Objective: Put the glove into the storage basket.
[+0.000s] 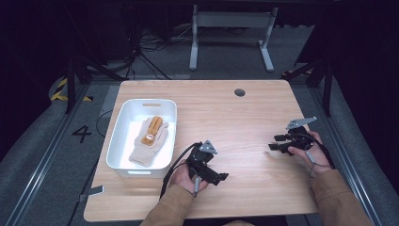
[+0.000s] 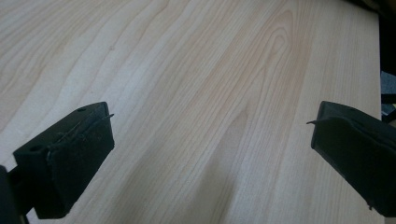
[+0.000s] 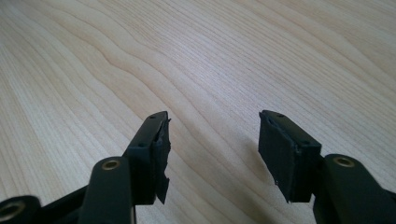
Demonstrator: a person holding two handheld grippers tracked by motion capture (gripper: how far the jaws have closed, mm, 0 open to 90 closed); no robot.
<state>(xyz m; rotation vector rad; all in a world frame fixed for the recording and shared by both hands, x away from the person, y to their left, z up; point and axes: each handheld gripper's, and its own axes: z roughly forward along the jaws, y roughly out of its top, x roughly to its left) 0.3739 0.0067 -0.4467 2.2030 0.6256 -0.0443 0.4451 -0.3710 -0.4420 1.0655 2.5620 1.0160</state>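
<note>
Dark floor and metal frames surround a light wooden table. At its left part stands a white plastic rectangular tub, and inside lies a beige knitted glove with orange stripes. The left gripper and the right gripper both rest low over bare wood, well apart from the tub, with jaws spread and holding nothing. I judge the work is between steps; next, the left gripper must reach to the glove.
</note>
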